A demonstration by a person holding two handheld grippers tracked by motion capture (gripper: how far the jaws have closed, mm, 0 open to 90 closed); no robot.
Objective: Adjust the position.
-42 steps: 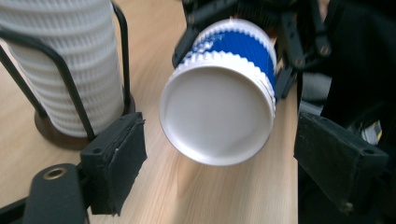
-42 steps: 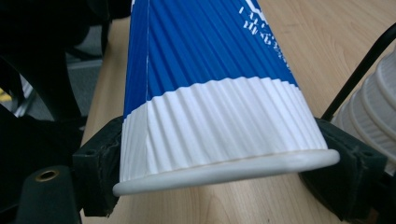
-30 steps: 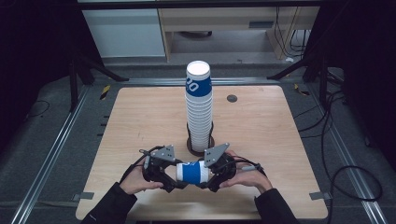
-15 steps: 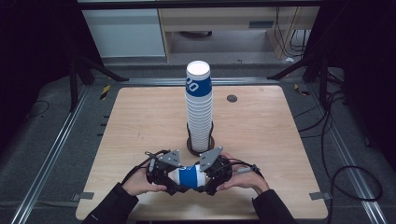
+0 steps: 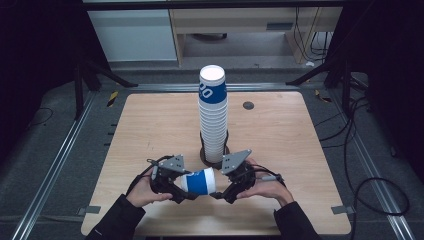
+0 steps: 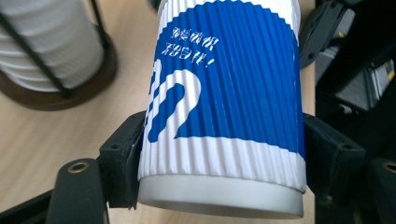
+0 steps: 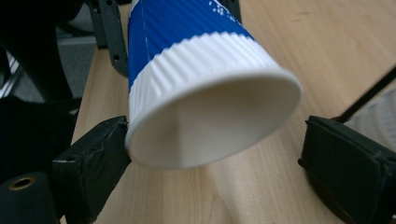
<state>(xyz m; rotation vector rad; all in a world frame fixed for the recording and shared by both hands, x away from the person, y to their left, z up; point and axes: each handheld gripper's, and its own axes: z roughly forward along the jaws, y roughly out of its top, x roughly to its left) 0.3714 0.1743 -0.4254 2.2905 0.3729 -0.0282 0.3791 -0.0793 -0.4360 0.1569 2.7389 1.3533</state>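
Observation:
A blue and white ribbed paper cup (image 5: pixel 199 181) lies sideways above the table's front edge, between both hands. My left gripper (image 5: pixel 176 186) is shut on it near its base, both black pads pressing the cup (image 6: pixel 224 93) from either side. My right gripper (image 5: pixel 223 189) faces the cup's open mouth (image 7: pixel 210 116) and stands open around the rim: the left pad (image 7: pixel 100 156) touches the rim, the right pad (image 7: pixel 348 163) is apart from it. A tall stack of the same cups (image 5: pixel 213 115) stands upright in a dark wire holder (image 5: pixel 206 156) just behind.
The wooden table (image 5: pixel 150 125) has bare wood left and right of the stack. A small dark disc (image 5: pixel 248 105) sits at the back right. Metal rails (image 5: pixel 60 150) run along both sides, and cables (image 5: pixel 370 190) lie on the floor to the right.
Both grippers drew a little closer together around the sideways cup, then spread slightly apart again. The cup has stayed in the left gripper's hold near the front edge.

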